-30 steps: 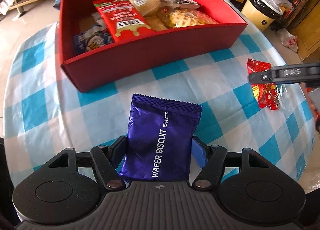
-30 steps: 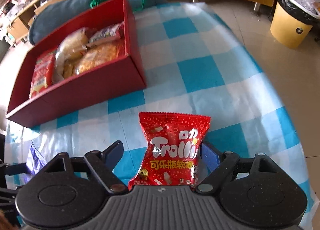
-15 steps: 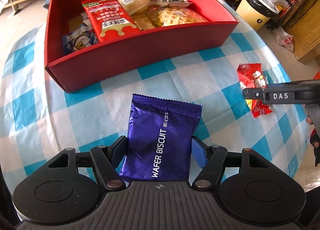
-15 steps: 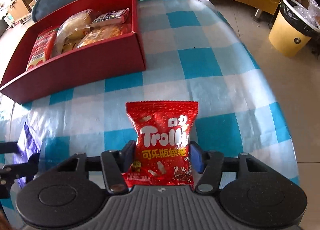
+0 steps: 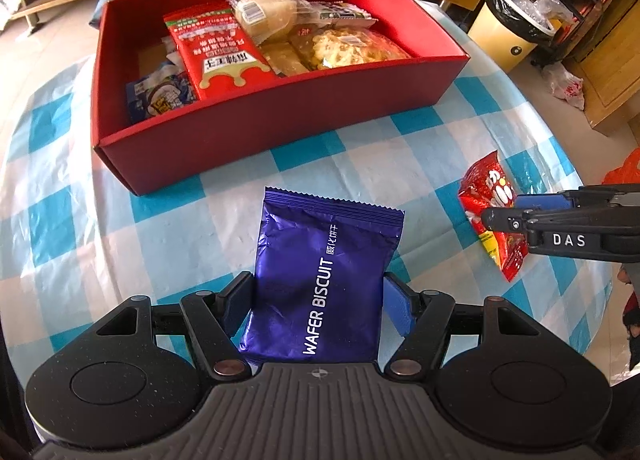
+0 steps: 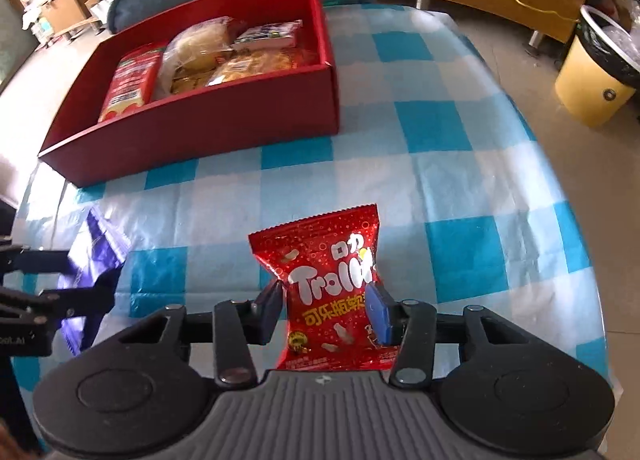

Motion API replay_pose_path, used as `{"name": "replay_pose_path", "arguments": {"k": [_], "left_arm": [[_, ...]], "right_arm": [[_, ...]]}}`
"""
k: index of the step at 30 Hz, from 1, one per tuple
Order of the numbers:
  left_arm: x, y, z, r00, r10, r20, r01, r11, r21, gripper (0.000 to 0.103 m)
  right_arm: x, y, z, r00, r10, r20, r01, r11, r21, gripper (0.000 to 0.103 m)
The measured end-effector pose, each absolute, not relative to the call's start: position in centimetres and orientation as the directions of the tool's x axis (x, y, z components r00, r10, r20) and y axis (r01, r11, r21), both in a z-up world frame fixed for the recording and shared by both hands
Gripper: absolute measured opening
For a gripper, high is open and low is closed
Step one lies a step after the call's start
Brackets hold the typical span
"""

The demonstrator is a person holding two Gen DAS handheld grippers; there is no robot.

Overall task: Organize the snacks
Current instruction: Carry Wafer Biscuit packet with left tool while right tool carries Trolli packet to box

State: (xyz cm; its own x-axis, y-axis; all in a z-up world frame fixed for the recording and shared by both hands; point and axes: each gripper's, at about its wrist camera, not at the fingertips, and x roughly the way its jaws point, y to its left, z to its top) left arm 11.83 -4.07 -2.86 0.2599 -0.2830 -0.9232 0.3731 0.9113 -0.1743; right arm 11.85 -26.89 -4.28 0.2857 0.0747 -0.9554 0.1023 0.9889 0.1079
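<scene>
Left gripper clamped on a purple wafer pack, held above the checked tablecloth, in front of the red box. Right gripper pinching a red gummy bag, right of the wafer pack. Box already holding several snacks.

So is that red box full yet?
Not full. The red box holds several snack packs, but bare floor shows at its left end.
</scene>
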Motion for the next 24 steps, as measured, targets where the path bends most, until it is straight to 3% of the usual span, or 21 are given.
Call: {"name": "replay_pose_path", "arguments": {"k": [2,5,8,10,11,18,19,21,24], "left_arm": [[11.9,-4.2,-2.9,0.257,-0.284,-0.924,0.377,0.909,-0.175,0.074],[11.9,-4.4,-3.0,0.254,-0.286,-0.924,0.384,0.907,-0.175,0.074],[11.9,-4.3,-3.1,0.246,-0.286,-0.926,0.385,0.906,-0.178,0.074],[12.0,-4.3,-3.2,0.241,-0.291,-0.926,0.388,0.903,-0.183,0.074],[12.1,-4.3,-3.2,0.239,-0.290,-0.927,0.387,0.904,-0.183,0.074],[12.0,-4.6,-3.3,0.224,-0.301,-0.927,0.402,0.895,-0.194,0.074],[12.0,-4.6,-3.4,0.220,-0.302,-0.928,0.403,0.894,-0.195,0.075],[12.1,-4.6,-3.6,0.215,-0.298,-0.930,0.401,0.895,-0.194,0.075],[12.4,-4.5,-4.0,0.199,-0.292,-0.935,0.395,0.898,-0.197,0.075]], "right_arm": [[12.0,-26.7,-4.4,0.280,0.086,-0.956,0.099,0.988,0.118,0.045],[12.4,-26.5,-4.8,0.277,0.067,-0.959,0.085,0.992,0.093,0.059],[12.3,-26.3,-3.7,0.307,0.044,-0.951,0.062,0.996,0.066,0.059],[12.5,-26.3,-2.9,0.322,0.051,-0.945,0.020,0.998,0.061,0.071],[12.6,-26.4,-3.0,0.313,0.043,-0.949,0.001,0.999,0.046,0.085],[13.4,-26.9,-6.7,0.158,0.054,-0.986,-0.103,0.994,0.038,0.086],[13.3,-26.8,-7.3,0.141,0.061,-0.988,-0.105,0.993,0.046,0.087],[13.2,-26.6,-7.7,0.123,0.075,-0.990,-0.125,0.990,0.059,0.100],[13.9,-26.2,-7.9,0.090,0.061,-0.994,-0.149,0.988,0.047,0.100]]}}
